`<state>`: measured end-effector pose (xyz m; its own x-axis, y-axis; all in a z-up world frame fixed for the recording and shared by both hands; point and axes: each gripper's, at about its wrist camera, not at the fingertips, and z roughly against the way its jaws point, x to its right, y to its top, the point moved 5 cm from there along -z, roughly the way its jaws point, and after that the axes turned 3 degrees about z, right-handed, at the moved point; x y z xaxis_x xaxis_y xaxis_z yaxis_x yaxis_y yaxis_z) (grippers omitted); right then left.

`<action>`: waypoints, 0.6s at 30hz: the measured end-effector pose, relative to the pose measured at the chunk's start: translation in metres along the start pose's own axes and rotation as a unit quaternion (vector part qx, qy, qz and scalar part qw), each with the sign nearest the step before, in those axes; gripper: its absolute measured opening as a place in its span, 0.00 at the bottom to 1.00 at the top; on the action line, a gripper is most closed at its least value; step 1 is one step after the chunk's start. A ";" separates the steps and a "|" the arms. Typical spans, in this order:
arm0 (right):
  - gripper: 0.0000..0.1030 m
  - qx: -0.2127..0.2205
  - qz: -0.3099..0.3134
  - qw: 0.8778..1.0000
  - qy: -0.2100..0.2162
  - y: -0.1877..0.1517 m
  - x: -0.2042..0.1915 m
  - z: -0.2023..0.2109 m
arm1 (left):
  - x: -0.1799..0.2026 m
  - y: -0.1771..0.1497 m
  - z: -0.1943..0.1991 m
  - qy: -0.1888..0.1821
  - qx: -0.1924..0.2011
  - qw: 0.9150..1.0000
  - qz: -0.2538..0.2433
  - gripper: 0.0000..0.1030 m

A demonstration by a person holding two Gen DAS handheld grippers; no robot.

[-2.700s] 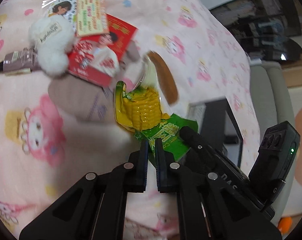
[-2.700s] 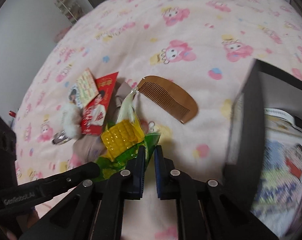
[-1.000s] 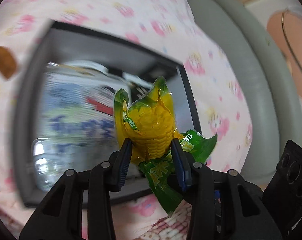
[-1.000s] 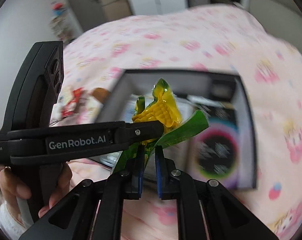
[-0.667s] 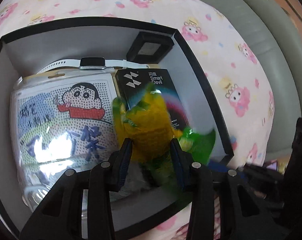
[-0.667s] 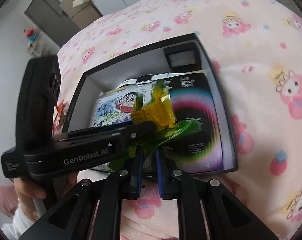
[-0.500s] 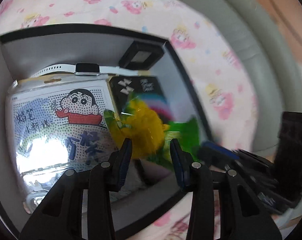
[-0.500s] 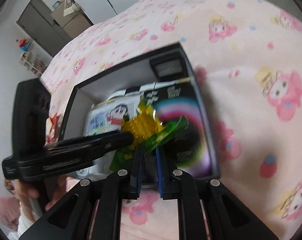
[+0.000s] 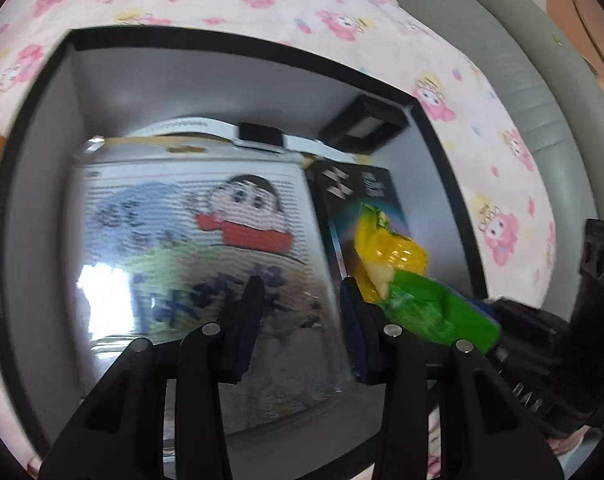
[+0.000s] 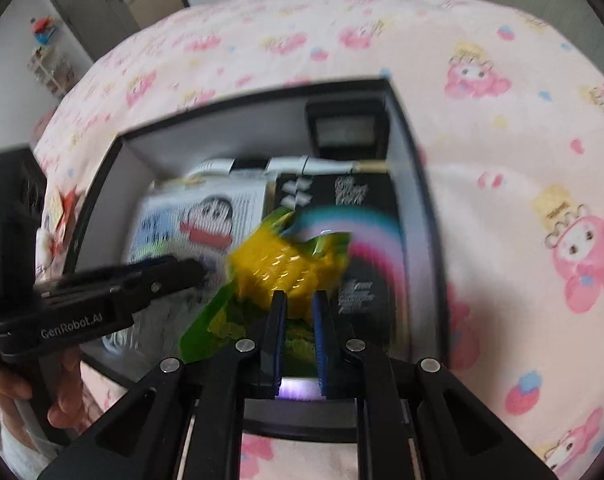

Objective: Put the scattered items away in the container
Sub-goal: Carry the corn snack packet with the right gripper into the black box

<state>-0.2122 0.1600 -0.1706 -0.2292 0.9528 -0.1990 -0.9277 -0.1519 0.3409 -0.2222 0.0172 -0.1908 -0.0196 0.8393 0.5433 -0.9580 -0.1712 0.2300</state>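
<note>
Over the box (image 10: 412,152), right claw (image 10: 298,304) pinches corn packet (image 10: 286,268); left claw (image 9: 300,294) gapes empty beside it.

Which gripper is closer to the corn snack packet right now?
Right. The right gripper has its fingers astride the corn snack packet over the black box. The left gripper stands open, with the packet just beyond its right finger.

Motion-blurred corn snack packet (image 10: 286,268), box (image 10: 430,216) contents' lettering unreadable.
</note>
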 end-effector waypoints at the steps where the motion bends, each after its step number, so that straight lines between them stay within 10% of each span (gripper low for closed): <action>1: 0.10 -0.001 -0.001 1.000 0.012 -0.002 -0.002 0.001 | 0.002 -0.001 -0.002 -0.005 -0.003 1.000 -0.002 0.37; 11: 0.10 0.083 -0.057 0.994 -0.042 0.006 0.030 0.040 | 0.033 -0.014 -0.011 -0.058 -0.028 0.997 -0.031 0.37; 18: 0.10 0.088 -0.072 0.993 -0.036 0.007 0.033 0.043 | 0.019 -0.005 0.005 -0.033 0.034 0.999 0.019 0.37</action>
<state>-0.2135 0.2018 -0.1357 -0.0698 0.9787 -0.1930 -0.8818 0.0299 0.4706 -0.2165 0.0313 -0.1780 -0.0342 0.7959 0.6044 -0.9353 -0.2386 0.2612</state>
